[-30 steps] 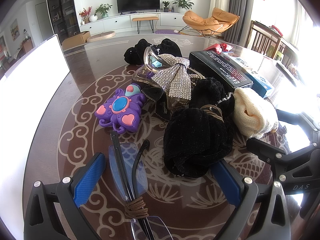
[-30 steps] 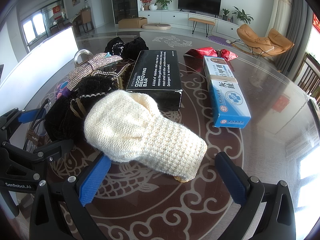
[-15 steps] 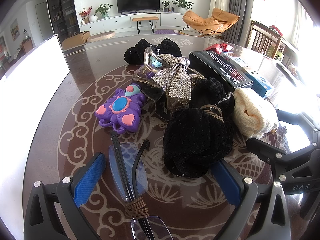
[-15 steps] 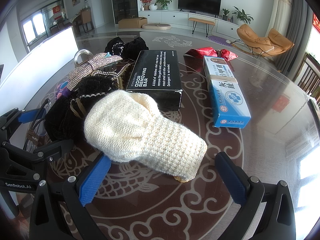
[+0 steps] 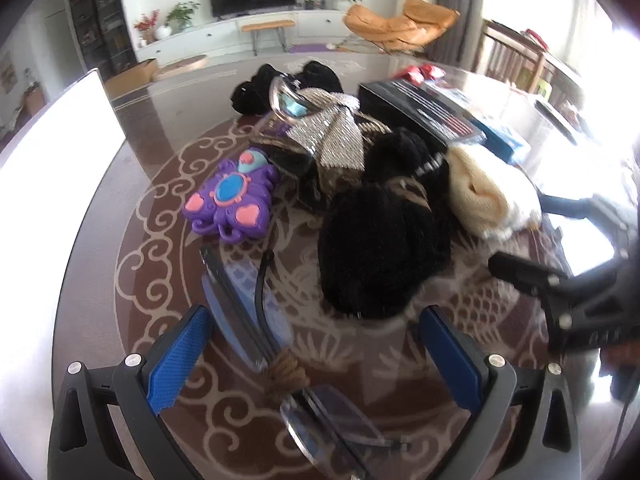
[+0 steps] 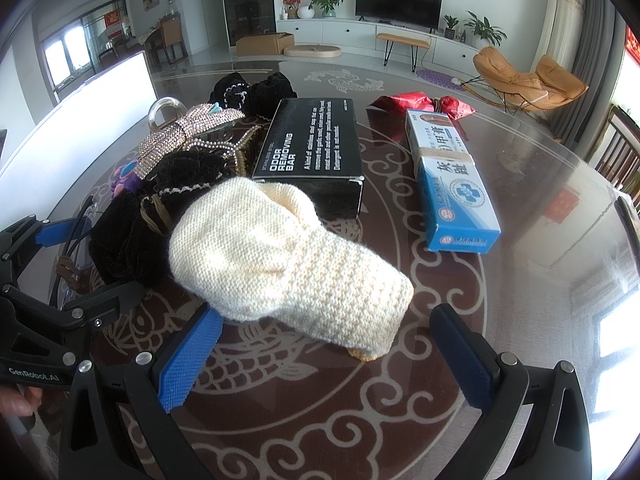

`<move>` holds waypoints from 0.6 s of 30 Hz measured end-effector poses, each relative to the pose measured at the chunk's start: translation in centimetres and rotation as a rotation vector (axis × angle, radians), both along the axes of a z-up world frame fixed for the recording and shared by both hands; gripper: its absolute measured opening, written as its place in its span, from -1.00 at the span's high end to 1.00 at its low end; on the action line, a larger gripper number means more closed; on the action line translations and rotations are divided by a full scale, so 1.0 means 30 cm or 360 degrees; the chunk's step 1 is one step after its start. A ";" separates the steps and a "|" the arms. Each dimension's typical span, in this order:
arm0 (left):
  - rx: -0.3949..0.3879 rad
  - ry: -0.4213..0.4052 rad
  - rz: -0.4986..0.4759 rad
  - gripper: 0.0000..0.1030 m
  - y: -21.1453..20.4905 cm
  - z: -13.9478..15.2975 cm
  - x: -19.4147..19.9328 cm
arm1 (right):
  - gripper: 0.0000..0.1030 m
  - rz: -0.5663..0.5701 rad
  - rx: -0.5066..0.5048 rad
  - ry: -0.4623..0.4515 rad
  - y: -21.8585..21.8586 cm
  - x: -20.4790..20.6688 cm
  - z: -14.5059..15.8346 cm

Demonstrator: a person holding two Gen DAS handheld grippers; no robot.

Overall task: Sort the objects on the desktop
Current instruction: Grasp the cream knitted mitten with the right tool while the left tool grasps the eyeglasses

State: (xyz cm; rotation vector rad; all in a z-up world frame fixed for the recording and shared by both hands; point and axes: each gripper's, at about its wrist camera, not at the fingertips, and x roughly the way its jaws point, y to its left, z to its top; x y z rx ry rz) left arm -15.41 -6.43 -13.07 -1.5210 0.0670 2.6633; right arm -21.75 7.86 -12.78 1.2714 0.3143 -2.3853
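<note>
**Both grippers poised over the clutter**

Left wrist view: the left hand-held gripper (image 5: 316, 356), released, straddles folded dark-framed glasses (image 5: 256, 320) at lower centre, probably lined up for pickup.

Right wrist view: the right hand-held gripper (image 6: 326, 354), released, frames the cream knitted mitten (image 6: 280, 264) mid-frame on the table (image 6: 520, 168).

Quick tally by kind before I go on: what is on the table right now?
Boxes: 2, black odor removing bar box and blue medicine box
Glasses: 1
Purple butterfly toy: 1
Cream knitted piece: 1
Red wrapper: 1
Black and rhinestone hair accessories: tangled pile, cannot count
Total: 6, plus the pile
</note>
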 end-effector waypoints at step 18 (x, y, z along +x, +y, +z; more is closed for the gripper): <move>0.0182 0.0194 -0.0259 -1.00 -0.121 0.192 0.097 | -0.05 0.0411 0.0020 -0.0158 -0.062 0.036 0.111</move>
